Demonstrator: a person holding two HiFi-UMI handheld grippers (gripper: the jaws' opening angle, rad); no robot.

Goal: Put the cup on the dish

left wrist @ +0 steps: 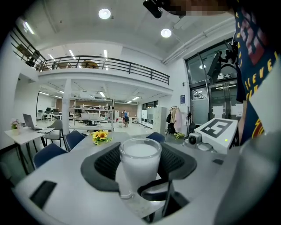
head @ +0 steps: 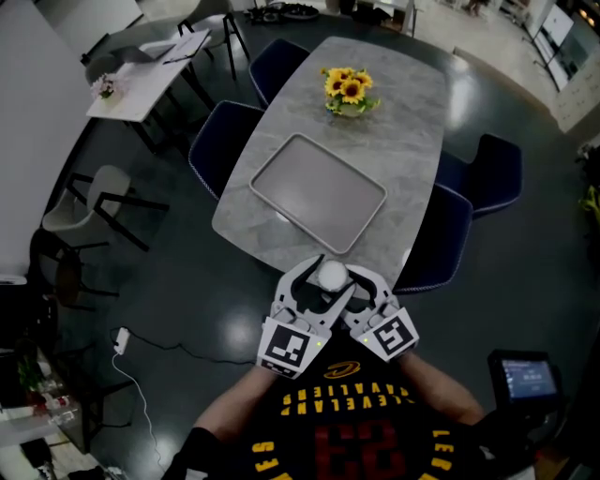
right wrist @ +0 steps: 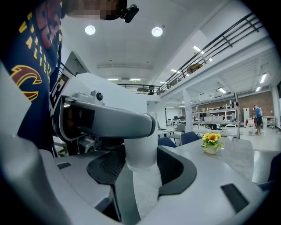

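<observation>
The grey marble table [head: 403, 122] bore a rectangular grey dish [head: 317, 192] at its middle. At the near edge, short of the dish, the left gripper [head: 317, 283] and right gripper [head: 351, 281] met, each with its jaws closed on the frosted white cup [head: 331, 275]. Sunflowers [head: 349, 89] stood at the far end.

The head view is dim and soft; both gripper views are bright under round ceiling lamps [left wrist: 104, 13], with fisheye-warped edges.
</observation>
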